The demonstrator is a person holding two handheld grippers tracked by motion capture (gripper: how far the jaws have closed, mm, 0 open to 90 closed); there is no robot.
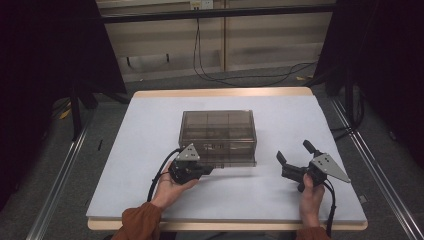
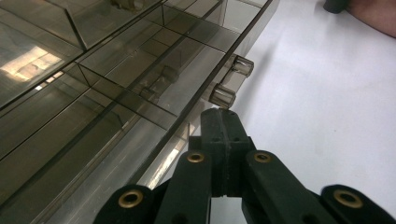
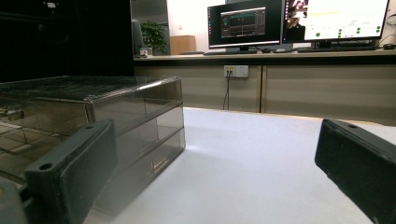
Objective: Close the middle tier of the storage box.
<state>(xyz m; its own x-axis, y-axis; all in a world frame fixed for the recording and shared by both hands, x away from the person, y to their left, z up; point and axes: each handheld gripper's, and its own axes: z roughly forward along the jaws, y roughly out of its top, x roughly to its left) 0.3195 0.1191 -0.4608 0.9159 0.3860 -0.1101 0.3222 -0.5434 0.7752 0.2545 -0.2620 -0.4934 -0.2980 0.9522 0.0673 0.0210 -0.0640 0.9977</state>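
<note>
In the middle of the white table [image 1: 150, 150] sits the smoky clear drawer box [image 1: 218, 131], and everything I do is measured from it. My left gripper [image 2: 219, 116] is right at its front face, jaws pressed flat together with nothing between them, tips just short of the little clear handle [image 2: 232, 80] on the lower drawer. My right gripper [image 1: 295, 156] hangs off to the box's right side, well apart from it, jaws spread wide and empty. I judge this box to be rigid, light acrylic: slick walls, hard corners, likely to skate on the tabletop if tugged. That handle is the place to pinch, across its bar. The free gripper could brace the box's side or top.
</note>
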